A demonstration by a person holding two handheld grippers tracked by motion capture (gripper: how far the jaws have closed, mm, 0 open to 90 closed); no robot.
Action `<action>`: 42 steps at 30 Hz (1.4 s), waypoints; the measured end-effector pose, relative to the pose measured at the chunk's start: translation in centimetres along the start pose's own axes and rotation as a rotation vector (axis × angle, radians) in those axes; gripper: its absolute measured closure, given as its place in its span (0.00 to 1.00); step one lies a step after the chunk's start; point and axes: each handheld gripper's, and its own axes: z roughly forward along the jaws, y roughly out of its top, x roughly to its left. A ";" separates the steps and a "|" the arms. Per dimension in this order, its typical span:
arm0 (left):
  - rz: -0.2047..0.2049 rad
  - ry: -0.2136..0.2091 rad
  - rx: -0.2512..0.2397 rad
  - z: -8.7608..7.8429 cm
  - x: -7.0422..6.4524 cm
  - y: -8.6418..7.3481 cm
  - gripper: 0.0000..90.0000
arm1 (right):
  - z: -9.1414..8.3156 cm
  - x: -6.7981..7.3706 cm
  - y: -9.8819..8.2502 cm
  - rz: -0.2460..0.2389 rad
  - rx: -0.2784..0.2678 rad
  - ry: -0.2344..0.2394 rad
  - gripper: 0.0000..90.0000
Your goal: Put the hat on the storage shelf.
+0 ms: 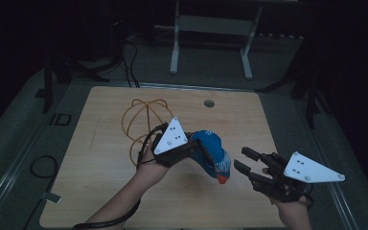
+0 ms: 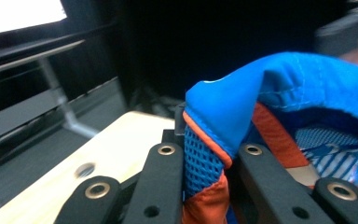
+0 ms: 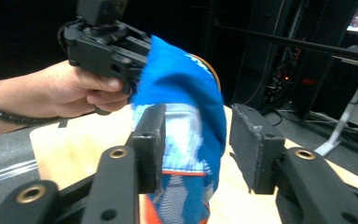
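Note:
A blue fabric piece (image 1: 215, 155) with orange trim and a mesh panel hangs above the middle of the wooden table (image 1: 100, 191). My left gripper (image 1: 202, 152) is shut on its upper edge; in the left gripper view the mesh and orange hem (image 2: 203, 168) are pinched between the jaws. The fabric's lower end droops to the right. My right gripper (image 1: 240, 158) stands open just right of that end, clear of it. In the right gripper view the blue fabric (image 3: 182, 84) hangs beyond the gap between the parted jaws (image 3: 196, 144), and the left gripper (image 3: 137, 60) grips its top.
An orange cable (image 1: 141, 120) lies looped on the table behind my left hand. A round hole (image 1: 209, 103) is near the table's far edge. A white stand (image 1: 211, 28) is on the floor beyond, and black cables (image 1: 40, 165) lie at the left.

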 end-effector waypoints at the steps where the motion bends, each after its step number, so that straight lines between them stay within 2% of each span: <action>1: 0.010 -0.019 -0.012 -0.1 0.1 0.0 0.95 | 0.0 -0.2 -0.2 0.003 0.007 0.011 0.56; 2: 0.014 -0.019 -0.013 -0.2 0.1 0.0 0.95 | 0.1 -0.4 -0.4 0.009 0.006 0.015 0.53; 5: 0.031 -0.084 -0.051 -0.6 0.4 -0.2 0.95 | 0.3 -0.5 -0.9 0.002 0.025 0.049 0.46; 6: 0.033 -0.119 -0.064 -0.8 0.5 -0.2 0.95 | 0.5 -0.5 -1.0 -0.003 0.033 0.059 0.45; 7: 0.036 -0.160 -0.092 -1.0 0.6 -0.4 0.95 | 0.6 -0.5 -1.2 -0.012 0.045 0.063 0.46; 10: 0.046 -0.220 -0.103 -1.3 0.7 -0.5 0.95 | 0.9 -0.4 -1.6 -0.043 0.079 0.070 0.50; 11: 0.047 -0.229 -0.103 -1.3 0.7 -0.5 0.95 | 1.0 -0.4 -1.8 -0.046 0.091 0.078 0.53; 12: 0.043 -0.263 -0.113 -1.4 0.8 -0.6 0.95 | 1.1 -0.3 -1.9 -0.047 0.094 0.083 0.55; 13: 0.052 -0.272 -0.125 -1.6 0.7 -0.7 0.95 | 1.2 -0.3 -2.0 -0.050 0.096 0.084 0.56; 16: 0.037 -0.303 -0.147 -1.7 0.8 -0.8 0.95 | 1.3 0.1 -2.2 -0.053 0.099 0.116 0.59; 19: 0.031 -0.331 -0.161 -1.7 0.9 -0.8 0.95 | 1.5 0.7 -2.4 -0.040 0.089 0.153 0.58; 21: 0.026 -0.362 -0.175 -1.7 0.9 -0.9 0.95 | 1.8 1.3 -2.5 -0.045 0.092 0.162 0.56; 25: 0.036 -0.380 -0.177 -1.3 0.5 -0.9 0.95 | 2.5 2.2 -2.5 -0.067 0.092 0.173 0.58; 26: 0.039 -0.390 -0.179 -1.2 0.3 -0.9 0.95 | 2.7 2.3 -2.5 -0.073 0.092 0.162 0.60; 28: 0.046 -0.390 -0.172 -1.1 0.1 -1.0 0.95 | 2.9 2.4 -2.5 -0.072 0.097 0.148 0.70; 29: 0.043 -0.397 -0.171 -1.0 0.1 -1.0 0.95 | 3.0 2.4 -2.6 -0.074 0.095 0.137 0.71; 33: 0.044 -0.388 -0.165 -1.0 0.1 -1.3 0.95 | 3.2 2.2 -2.7 -0.069 0.100 0.097 0.98; 38: 0.043 -0.377 -0.160 -1.3 0.3 -1.5 0.95 | 2.8 1.8 -2.6 -0.037 0.074 0.068 1.00; 42: 0.047 -0.370 -0.144 -1.5 0.4 -1.6 0.95 | 2.3 1.2 -2.0 -0.014 0.044 0.063 1.00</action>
